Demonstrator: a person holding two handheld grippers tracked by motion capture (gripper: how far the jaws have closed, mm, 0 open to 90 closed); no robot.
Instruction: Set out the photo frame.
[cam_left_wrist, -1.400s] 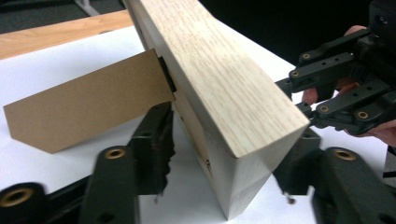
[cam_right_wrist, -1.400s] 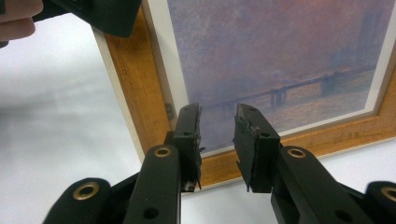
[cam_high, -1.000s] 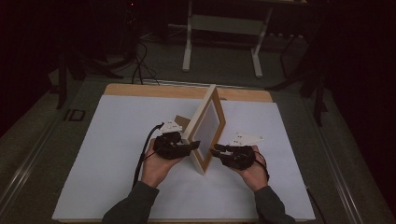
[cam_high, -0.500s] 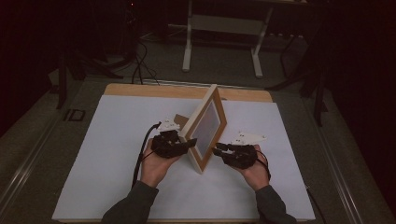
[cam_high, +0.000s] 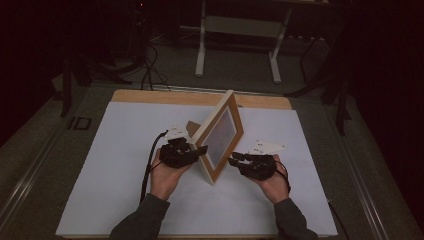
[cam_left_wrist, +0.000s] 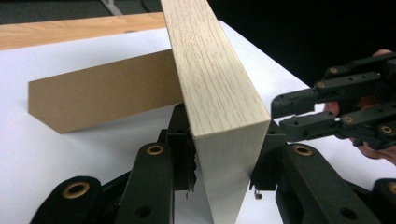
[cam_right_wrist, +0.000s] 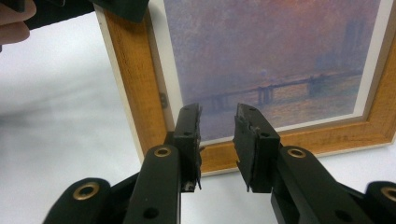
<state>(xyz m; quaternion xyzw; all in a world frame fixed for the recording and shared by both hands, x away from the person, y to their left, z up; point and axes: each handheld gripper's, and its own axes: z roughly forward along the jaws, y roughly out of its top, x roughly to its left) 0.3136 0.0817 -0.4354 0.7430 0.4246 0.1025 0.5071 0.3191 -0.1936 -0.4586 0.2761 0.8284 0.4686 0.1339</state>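
left tool (cam_left_wrist: 223, 154) closing on picture frame (cam_left_wrist: 219, 107) (upright, tilted)

The tabletop (cam_high: 100, 165) is left open to either side of the upright picture frame (cam_high: 220, 135). Passage behind the frame is blocked by its cardboard stand (cam_left_wrist: 102, 93). Between frame front and right claw (cam_high: 235, 161), a narrow gap is kept.

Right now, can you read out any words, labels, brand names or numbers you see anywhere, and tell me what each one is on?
No readable text anywhere.
Picture frame: plain pale wood, no label or brand mark.
Print in the frame: a hazy painted bridge scene, no signature or caption legible.
Brown cardboard stand behind the frame: blank.
White table cover: blank.
Dark marking on the floor left of the table: too small and dim to read.
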